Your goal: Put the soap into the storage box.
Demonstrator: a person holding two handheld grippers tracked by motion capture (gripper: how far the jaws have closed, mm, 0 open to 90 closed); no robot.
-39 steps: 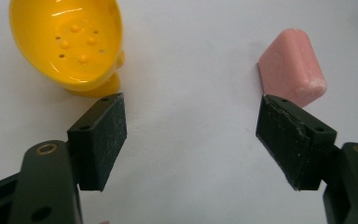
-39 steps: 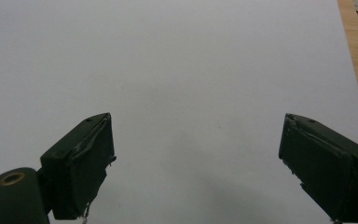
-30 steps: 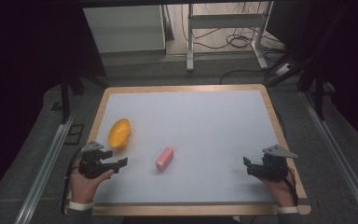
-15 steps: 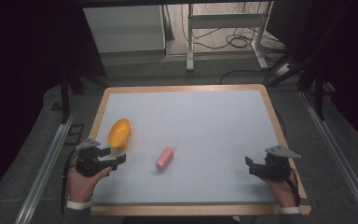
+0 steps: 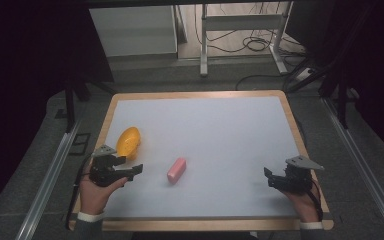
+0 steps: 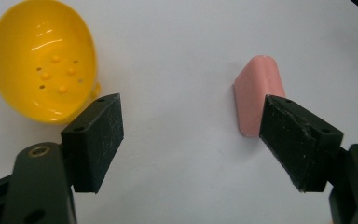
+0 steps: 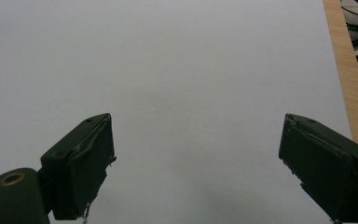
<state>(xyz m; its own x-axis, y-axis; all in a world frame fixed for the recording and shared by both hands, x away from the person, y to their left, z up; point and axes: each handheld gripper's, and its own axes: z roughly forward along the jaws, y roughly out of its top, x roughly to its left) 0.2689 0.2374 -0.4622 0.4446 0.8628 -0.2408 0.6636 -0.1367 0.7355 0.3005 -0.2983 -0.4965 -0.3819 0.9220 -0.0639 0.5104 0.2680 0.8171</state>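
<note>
1. My left gripper (image 5: pixel 130 170) sits near the left edge of the table (image 5: pixel 205 95), low over the white surface. Its jaws stand wide apart and hold nothing. My left hand (image 5: pixel 94 192) wraps the body from below, and the grey plate rides on top.

2. Looking along that left gripper (image 6: pixel 191 135), I see bare white surface in the gap between the jaws. The yellow bowl (image 6: pixel 44 60) lies beyond the jaw at the left of that view, and the pink block (image 6: pixel 256 93) lies beyond the jaw at the right, its near end partly hidden behind that jaw.

3. The yellow bowl (image 5: pixel 128 141) is a small plastic shell, open side towards my camera, with small holes and bumps in its bottom (it lies tilted rather than upright). From above, it is just beyond my left gripper, towards the far side of the table.

4. The pink block (image 5: pixel 176 170) lies flat on the surface to the right of my left gripper, near it but not touching.

5. My right gripper (image 5: pixel 272 177) rests near the right edge, held in my right hand (image 5: pixel 302 202), well apart from both things.

6. Along the right gripper (image 7: pixel 196 154), the jaws are spread wide over plain white surface, with the wooden rim of the table at the right of that view.
</note>
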